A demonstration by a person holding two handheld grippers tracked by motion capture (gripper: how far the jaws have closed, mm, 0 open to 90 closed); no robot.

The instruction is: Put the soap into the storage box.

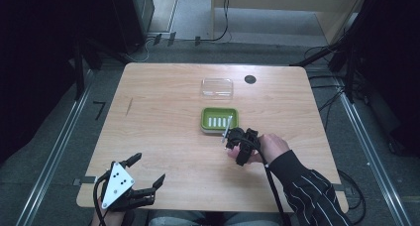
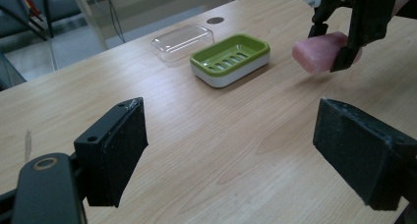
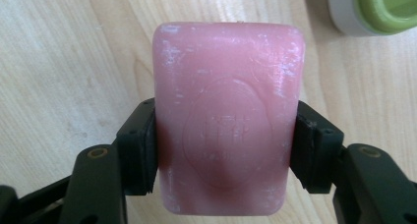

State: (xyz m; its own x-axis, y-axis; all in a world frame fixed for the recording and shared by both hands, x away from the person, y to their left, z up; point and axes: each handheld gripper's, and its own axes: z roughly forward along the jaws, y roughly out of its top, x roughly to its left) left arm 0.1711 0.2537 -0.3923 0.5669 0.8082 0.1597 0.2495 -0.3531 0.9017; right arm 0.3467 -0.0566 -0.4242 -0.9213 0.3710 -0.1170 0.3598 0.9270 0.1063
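Soap (image 3: pixel 227 121), pink, sits clamped by its long sides between the right gripper (image 3: pixel 225 150) jaws, seemingly bound for the green dish (image 2: pixel 230 59) just ahead; left gripper (image 2: pixel 246 155) gapes empty.

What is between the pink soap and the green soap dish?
Nothing. In the left gripper view, bare wooden table separates the pink soap, held in the right claw, from the green soap dish.
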